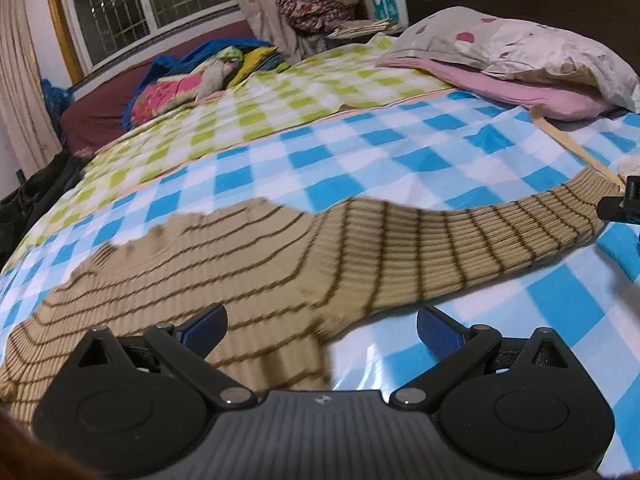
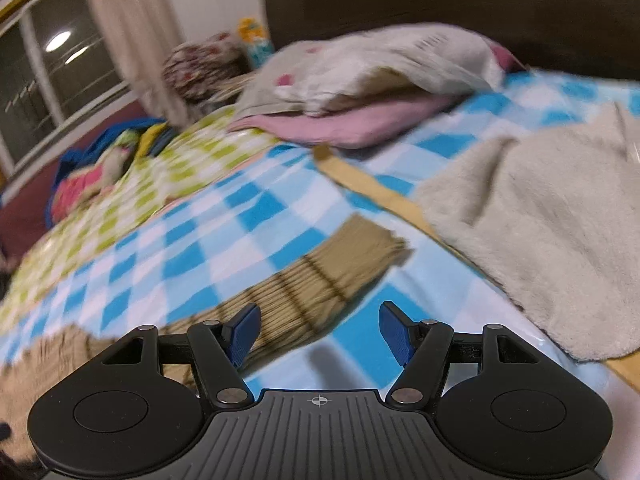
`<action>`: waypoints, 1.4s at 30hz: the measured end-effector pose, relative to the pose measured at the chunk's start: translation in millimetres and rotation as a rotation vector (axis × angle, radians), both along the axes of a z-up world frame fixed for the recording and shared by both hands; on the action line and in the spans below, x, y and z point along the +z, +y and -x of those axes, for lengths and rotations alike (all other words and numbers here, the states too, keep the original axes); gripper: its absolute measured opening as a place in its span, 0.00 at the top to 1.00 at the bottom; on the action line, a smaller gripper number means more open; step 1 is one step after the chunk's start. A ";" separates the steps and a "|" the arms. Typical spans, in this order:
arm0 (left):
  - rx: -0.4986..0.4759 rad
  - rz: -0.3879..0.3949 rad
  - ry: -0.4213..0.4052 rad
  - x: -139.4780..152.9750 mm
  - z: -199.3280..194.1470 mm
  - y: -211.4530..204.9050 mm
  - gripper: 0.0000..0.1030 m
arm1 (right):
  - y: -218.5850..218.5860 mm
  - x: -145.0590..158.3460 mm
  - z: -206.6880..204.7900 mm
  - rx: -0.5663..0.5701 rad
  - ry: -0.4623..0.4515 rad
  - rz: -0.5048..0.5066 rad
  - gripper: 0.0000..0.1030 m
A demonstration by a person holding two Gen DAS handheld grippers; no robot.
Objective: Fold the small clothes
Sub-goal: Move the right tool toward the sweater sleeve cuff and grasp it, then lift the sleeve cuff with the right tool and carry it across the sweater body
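Observation:
A tan ribbed sweater with thin dark stripes [image 1: 224, 272] lies flat on the blue-and-white checked bed cover [image 1: 360, 160], one sleeve stretched out to the right [image 1: 500, 232]. My left gripper [image 1: 322, 326] is open and empty, low over the sweater's lower edge where the sleeve joins the body. My right gripper [image 2: 320, 330] is open and empty, just short of the sleeve [image 2: 304, 292], whose cuff [image 2: 372, 244] points away. The right gripper's tip shows at the left wrist view's right edge [image 1: 624, 200], by the cuff.
A cream fleece garment [image 2: 540, 232] lies to the right of the sleeve, over a tan strip [image 2: 360, 180]. Pillows [image 1: 520, 52] lie at the head of the bed. A green checked cover [image 1: 260, 104] and a pile of bright clothes [image 1: 192, 80] lie beyond. A window [image 1: 152, 4] is behind.

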State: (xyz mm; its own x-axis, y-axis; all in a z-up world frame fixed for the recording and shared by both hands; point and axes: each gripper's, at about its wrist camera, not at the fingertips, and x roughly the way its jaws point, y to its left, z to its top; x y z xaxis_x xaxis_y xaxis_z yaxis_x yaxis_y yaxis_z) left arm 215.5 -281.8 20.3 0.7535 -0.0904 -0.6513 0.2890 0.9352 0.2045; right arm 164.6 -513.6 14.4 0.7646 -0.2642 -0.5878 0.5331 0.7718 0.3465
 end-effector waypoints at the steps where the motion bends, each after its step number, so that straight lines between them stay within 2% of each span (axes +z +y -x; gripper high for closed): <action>1: -0.006 -0.002 -0.003 -1.9 -1.1 -3.7 0.00 | -5.9 -2.4 0.2 -0.015 0.001 -0.017 0.36; 8: -0.005 0.010 0.021 -12.8 -8.0 -10.8 0.00 | -30.0 -18.0 -7.4 -0.063 -0.041 -0.126 0.37; 12: -0.008 0.000 -0.001 -14.2 -4.7 -11.3 0.00 | -37.1 -21.8 -11.8 -0.070 -0.092 -0.171 0.38; 15: -0.013 0.004 0.002 -13.3 -1.7 -9.9 0.00 | -41.0 -24.8 -16.3 -0.067 -0.107 -0.200 0.50; 17: -0.016 0.005 -0.004 -11.6 1.7 -7.2 0.00 | -44.6 -26.6 -16.3 -0.081 -0.106 -0.216 0.68; 18: -0.016 0.003 -0.009 -10.7 3.4 -5.3 0.00 | -47.4 -27.9 -15.3 -0.088 -0.108 -0.234 0.72; 20: -0.014 0.002 -0.013 -8.6 5.4 -1.6 0.00 | -54.4 -31.9 -12.2 -0.092 -0.133 -0.303 0.88; 23: -0.010 0.008 -0.015 -4.1 9.7 8.3 0.00 | -60.6 -34.9 -7.1 -0.084 -0.202 -0.412 0.92; 27: 0.012 0.017 -0.025 3.0 15.1 26.4 0.00 | -54.7 -25.2 -6.0 -0.050 -0.266 -0.420 0.93; 31: 0.042 0.046 -0.028 12.0 22.7 50.9 0.00 | -40.8 -6.4 -9.7 0.023 -0.320 -0.413 0.94; 35: 0.082 0.071 -0.030 18.2 35.6 86.3 0.00 | -8.6 17.9 -20.4 0.147 -0.351 -0.382 0.94; 42: 0.181 0.087 -0.026 22.2 57.0 171.0 0.00 | 103.2 53.7 -49.5 0.412 -0.318 -0.337 0.94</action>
State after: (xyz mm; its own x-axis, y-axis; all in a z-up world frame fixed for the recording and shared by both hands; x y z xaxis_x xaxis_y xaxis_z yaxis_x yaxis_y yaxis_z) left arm 158.5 -110.8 42.5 0.7790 -0.0071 -0.6270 0.1107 0.9858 0.1263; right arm 214.1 -410.3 68.0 0.9158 0.2507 -0.3138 0.0448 0.7126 0.7001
